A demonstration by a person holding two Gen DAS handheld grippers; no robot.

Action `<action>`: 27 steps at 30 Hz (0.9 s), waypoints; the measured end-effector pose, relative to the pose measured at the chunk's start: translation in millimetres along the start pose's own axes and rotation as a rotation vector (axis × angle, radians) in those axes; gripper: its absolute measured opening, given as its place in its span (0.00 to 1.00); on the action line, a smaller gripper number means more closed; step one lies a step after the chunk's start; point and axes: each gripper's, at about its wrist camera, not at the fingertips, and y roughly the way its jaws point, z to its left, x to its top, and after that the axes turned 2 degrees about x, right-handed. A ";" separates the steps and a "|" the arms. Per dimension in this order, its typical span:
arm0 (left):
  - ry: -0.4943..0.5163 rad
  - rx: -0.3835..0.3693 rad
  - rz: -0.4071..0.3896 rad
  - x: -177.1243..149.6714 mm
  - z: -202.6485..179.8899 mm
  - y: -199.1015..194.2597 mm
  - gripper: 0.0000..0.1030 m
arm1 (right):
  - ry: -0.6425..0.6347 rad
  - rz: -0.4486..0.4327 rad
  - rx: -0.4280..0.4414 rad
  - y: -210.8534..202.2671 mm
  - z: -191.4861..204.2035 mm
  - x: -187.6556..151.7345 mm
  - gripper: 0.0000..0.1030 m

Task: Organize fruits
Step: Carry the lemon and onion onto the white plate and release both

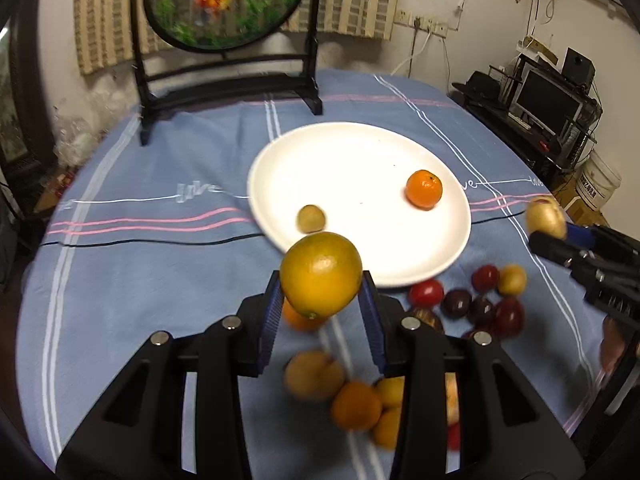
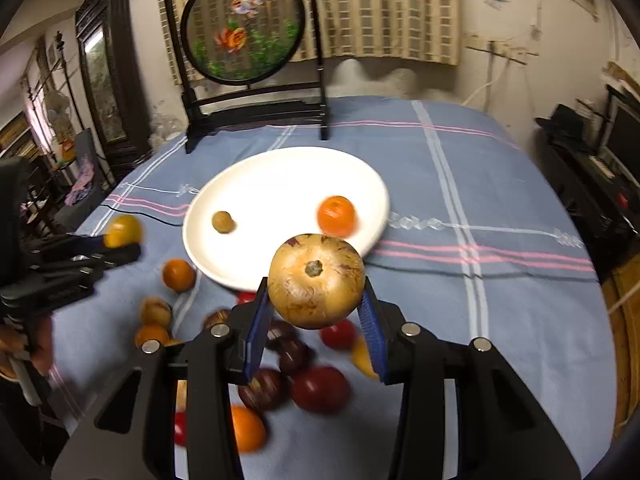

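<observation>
Loose fruit [image 1: 352, 400] lies blurred on the blue striped tablecloth [image 1: 160, 280] just under both grippers: oranges, yellow ones and a dark red cluster [image 1: 480, 304]. Above it, the left gripper [image 1: 322, 284] is clamped on a yellow-green orange [image 1: 320, 274], blue pads pressed to its two sides, lifted clear of the cloth. Likewise the right gripper [image 2: 316, 294] grasps a tan streaked fruit [image 2: 316, 280], stem end toward the camera, raised above the pile. Beyond them sits a white plate [image 1: 360, 152] holding a small orange [image 1: 424, 189] and, well apart from it, a small brown fruit [image 1: 311, 219]. Behind the plate stands a round painted screen [image 1: 224, 0] on a dark stand.
</observation>
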 end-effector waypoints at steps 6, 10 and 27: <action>0.002 0.024 0.080 21.4 -12.1 54.8 0.37 | -0.051 0.055 -0.024 43.4 10.0 20.5 0.41; 0.000 0.032 0.105 26.1 -11.2 75.8 0.38 | -0.067 0.113 -0.040 69.1 8.5 23.8 0.41; -0.008 0.072 0.009 42.8 -11.4 63.9 0.71 | -0.055 0.100 -0.098 89.5 3.0 30.0 0.48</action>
